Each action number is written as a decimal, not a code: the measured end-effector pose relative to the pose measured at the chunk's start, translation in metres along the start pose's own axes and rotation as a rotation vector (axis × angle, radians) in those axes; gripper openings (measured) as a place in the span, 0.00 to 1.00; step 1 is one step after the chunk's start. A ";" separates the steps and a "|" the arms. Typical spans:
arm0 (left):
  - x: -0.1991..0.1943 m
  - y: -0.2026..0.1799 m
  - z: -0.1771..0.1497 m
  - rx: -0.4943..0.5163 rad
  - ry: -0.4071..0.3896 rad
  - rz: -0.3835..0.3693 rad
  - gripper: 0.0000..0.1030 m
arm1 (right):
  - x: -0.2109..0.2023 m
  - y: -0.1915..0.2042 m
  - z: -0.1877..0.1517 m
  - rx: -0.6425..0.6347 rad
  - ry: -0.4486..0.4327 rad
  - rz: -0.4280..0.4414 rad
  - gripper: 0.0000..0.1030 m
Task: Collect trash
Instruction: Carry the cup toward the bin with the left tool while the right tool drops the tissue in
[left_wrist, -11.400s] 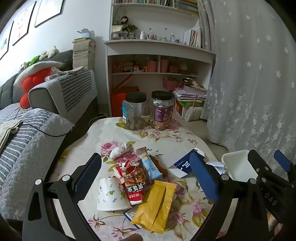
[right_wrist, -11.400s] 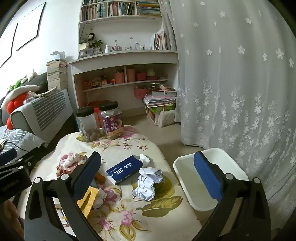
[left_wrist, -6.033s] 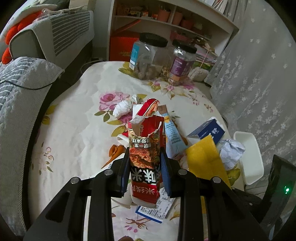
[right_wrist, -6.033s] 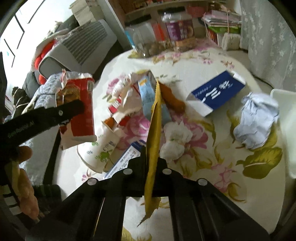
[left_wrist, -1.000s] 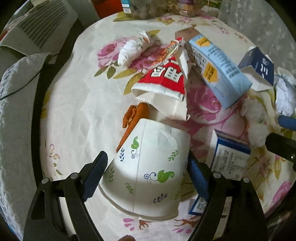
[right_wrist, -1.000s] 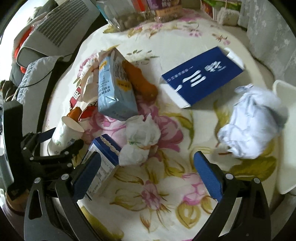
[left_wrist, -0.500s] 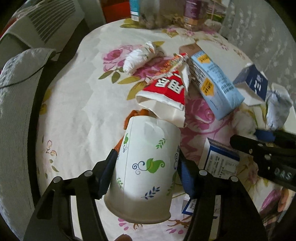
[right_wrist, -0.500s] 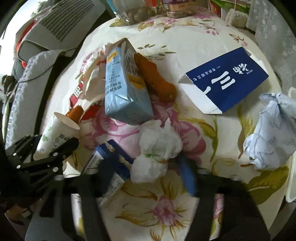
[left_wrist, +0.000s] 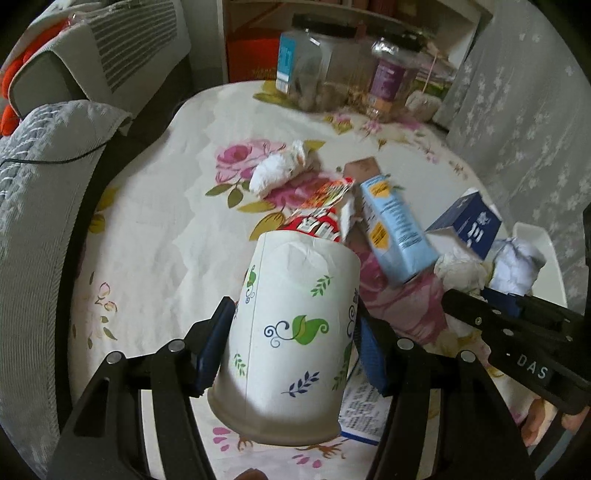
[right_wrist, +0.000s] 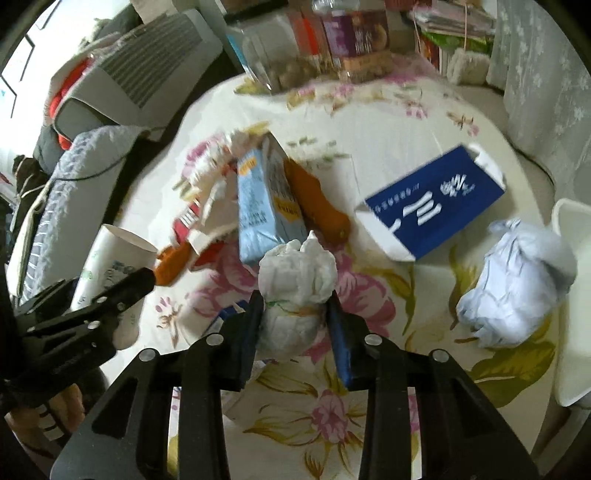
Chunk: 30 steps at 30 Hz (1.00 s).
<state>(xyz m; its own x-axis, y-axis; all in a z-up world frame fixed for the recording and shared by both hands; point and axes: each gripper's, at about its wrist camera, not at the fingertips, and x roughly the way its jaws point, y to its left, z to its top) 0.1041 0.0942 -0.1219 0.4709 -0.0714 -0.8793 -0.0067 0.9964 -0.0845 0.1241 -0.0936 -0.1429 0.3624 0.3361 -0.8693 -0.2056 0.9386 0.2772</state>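
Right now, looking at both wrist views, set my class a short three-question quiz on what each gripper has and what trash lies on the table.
1. True or false: the left gripper is shut on the paper cup.
2. What sits between the right gripper fingers? A) blue box B) white tissue wad C) milk carton
3. Fill in: the orange wrapper lies right beside the light-blue ____.

Key: 1 true; 2 B, the white tissue wad; 3 milk carton.
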 end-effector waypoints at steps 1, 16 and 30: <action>-0.001 -0.002 0.001 -0.001 -0.007 0.000 0.60 | -0.003 0.000 0.002 -0.004 -0.011 0.000 0.32; -0.013 -0.034 0.004 0.021 -0.103 0.025 0.60 | -0.053 -0.007 0.006 -0.022 -0.208 -0.060 0.32; -0.020 -0.068 0.004 0.063 -0.156 0.031 0.60 | -0.095 -0.052 0.008 0.062 -0.314 -0.098 0.32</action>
<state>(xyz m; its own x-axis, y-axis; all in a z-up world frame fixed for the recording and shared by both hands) 0.0991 0.0278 -0.0966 0.6026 -0.0375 -0.7972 0.0297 0.9993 -0.0246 0.1073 -0.1736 -0.0713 0.6425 0.2426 -0.7269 -0.1038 0.9674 0.2311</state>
